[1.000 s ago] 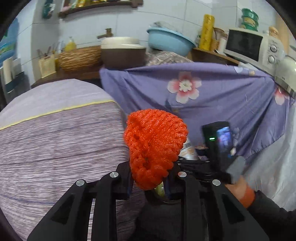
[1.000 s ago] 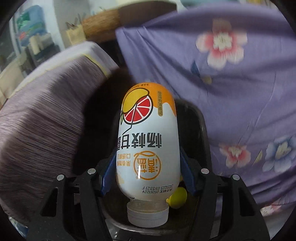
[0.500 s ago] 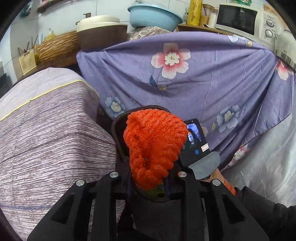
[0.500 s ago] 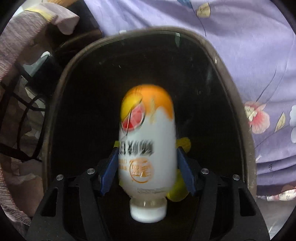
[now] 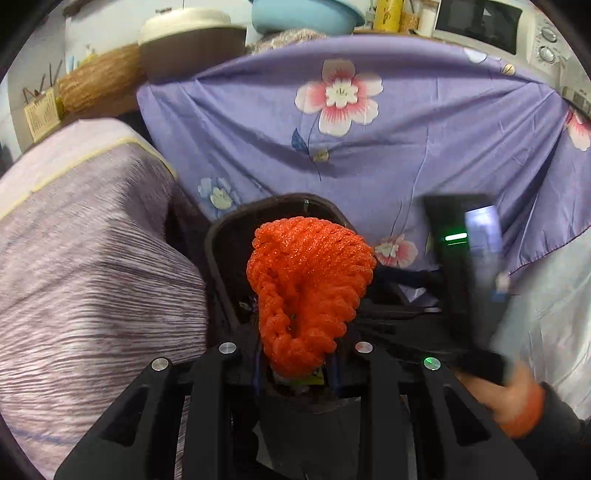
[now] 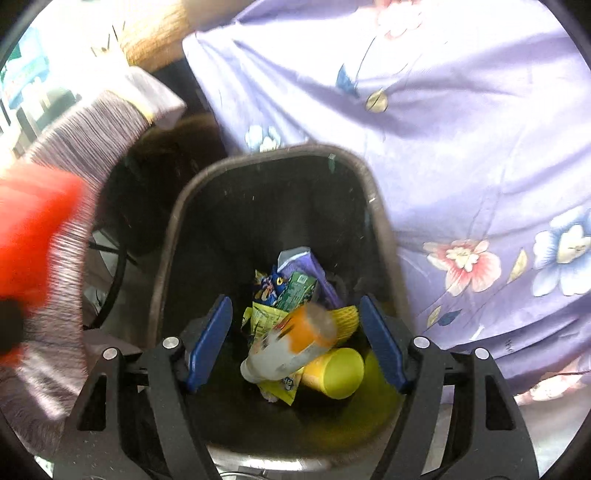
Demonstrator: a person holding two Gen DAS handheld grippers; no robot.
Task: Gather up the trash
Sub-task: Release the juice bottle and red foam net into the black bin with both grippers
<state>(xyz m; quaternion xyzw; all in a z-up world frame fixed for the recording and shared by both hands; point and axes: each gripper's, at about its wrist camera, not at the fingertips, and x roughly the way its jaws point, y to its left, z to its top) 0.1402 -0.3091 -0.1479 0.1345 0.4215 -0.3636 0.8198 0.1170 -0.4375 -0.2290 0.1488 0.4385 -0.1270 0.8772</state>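
My left gripper [image 5: 295,354] is shut on an orange foam fruit net [image 5: 308,291] and holds it over the near rim of a black trash bin [image 5: 221,236]. My right gripper [image 6: 295,339] is open above the same bin [image 6: 173,221]. A white and orange drink bottle [image 6: 291,345], blurred, is loose inside the bin on top of the trash, between but free of my blue fingertips [image 6: 208,343]. The orange net shows blurred at the left edge of the right wrist view [image 6: 33,236]. The right gripper's body shows at right in the left wrist view [image 5: 465,277].
In the bin lie a yellow cup [image 6: 336,371], yellow and green wrappers [image 6: 295,291] and a purple bag [image 6: 314,266]. A purple flowered cloth [image 5: 369,129] hangs behind the bin. A striped grey-purple covered surface [image 5: 85,266] is at left. A counter with a microwave [image 5: 491,26] and a basin is behind.
My right gripper has opened and let go of the bottle, which has dropped into the bin. My left gripper has come closer over the bin with the net.
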